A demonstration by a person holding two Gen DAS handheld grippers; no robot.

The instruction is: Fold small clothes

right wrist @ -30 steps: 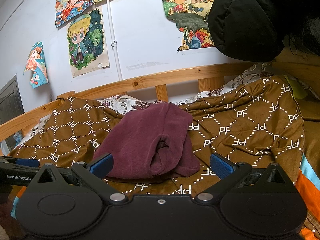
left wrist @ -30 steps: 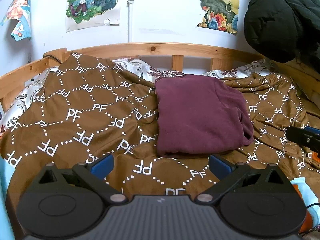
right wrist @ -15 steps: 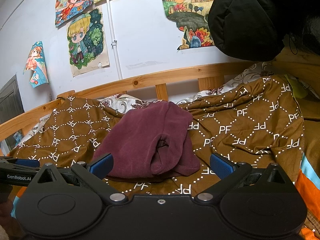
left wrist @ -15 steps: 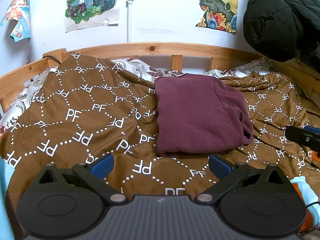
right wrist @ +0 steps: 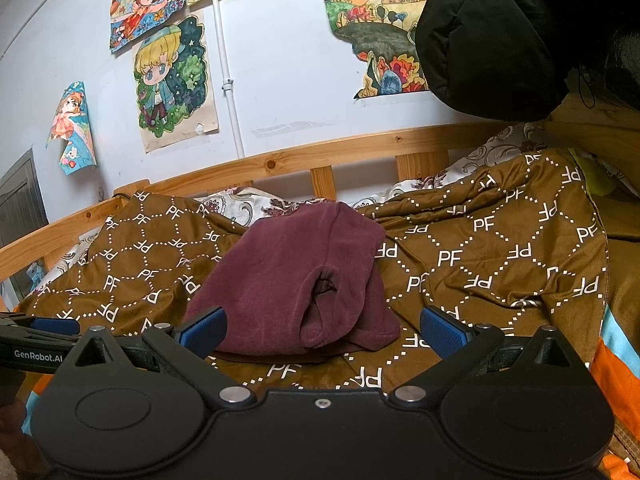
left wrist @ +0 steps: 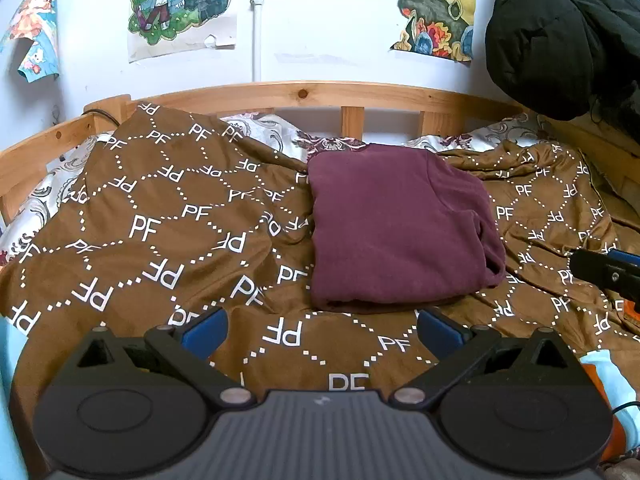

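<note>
Evidently the folding looks finished: the maroon fleece garment (left wrist: 396, 228) lies squared at frame centre on the brown PF-patterned blanket (left wrist: 168, 232), both grippers' fingers (left wrist: 204, 328) (right wrist: 202, 330) wide and empty, so tidying its open right edge may remain.

both wrist cameras sit low over the brown blanket (left wrist: 168, 240), facing the wooden rail (left wrist: 320, 94) and postered wall. the left view looks straight on; the right view looks from further right, angled leftward. both share the folded maroon garment (left wrist: 396, 228) (right wrist: 292, 276), close ahead.
</note>
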